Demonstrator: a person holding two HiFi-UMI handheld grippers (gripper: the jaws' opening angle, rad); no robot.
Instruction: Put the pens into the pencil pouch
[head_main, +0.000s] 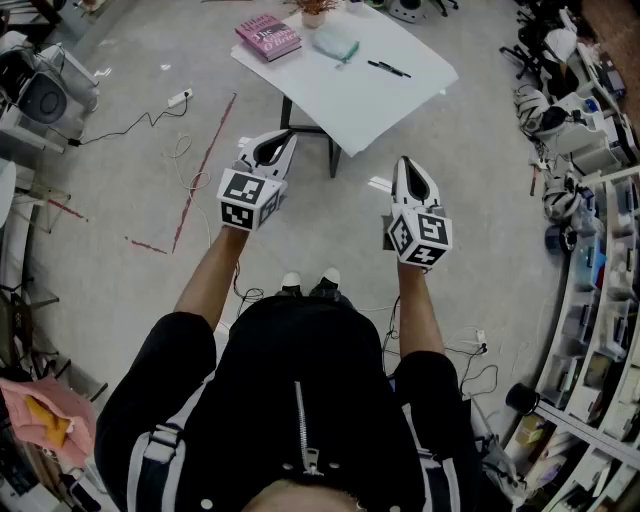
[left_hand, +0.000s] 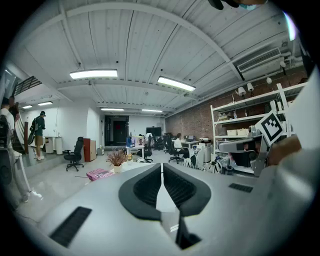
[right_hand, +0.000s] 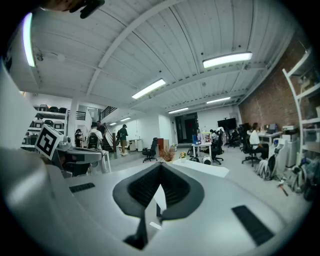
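Closest to the head camera is the person (head_main: 300, 420) in a black zipped jacket, both forearms stretched forward over the grey concrete floor (head_main: 120, 180). That floor fills most of the head view, crossed by a red line (head_main: 205, 165) and loose cables (head_main: 140, 122), with crowded shelves (head_main: 600, 300) along its right side. Both gripper views show a long open room with a white ribbed ceiling, strip lights, a brick wall, office chairs and a few people standing far off.

Ahead of the person stands the table (head_main: 350, 105), a white top on dark legs. Over the floor, well short of the table's near edge, the left gripper (head_main: 284, 137) and the right gripper (head_main: 404, 162) hover side by side, roughly level. Each one's own view shows its jaws clenched together with nothing between them.

At the table's far left corner lies a pink book (head_main: 268, 37), and a potted plant (head_main: 318, 10) stands at the far edge just beside it. Pale and greenish, the pencil pouch (head_main: 335, 43) lies flat near the far edge, between the book and the pens; whether anything is inside it cannot be made out. Dark and thin, the pens (head_main: 388, 68) lie together on the bare top to the right of the pouch, towards the right corner, outside the pouch and apart from it
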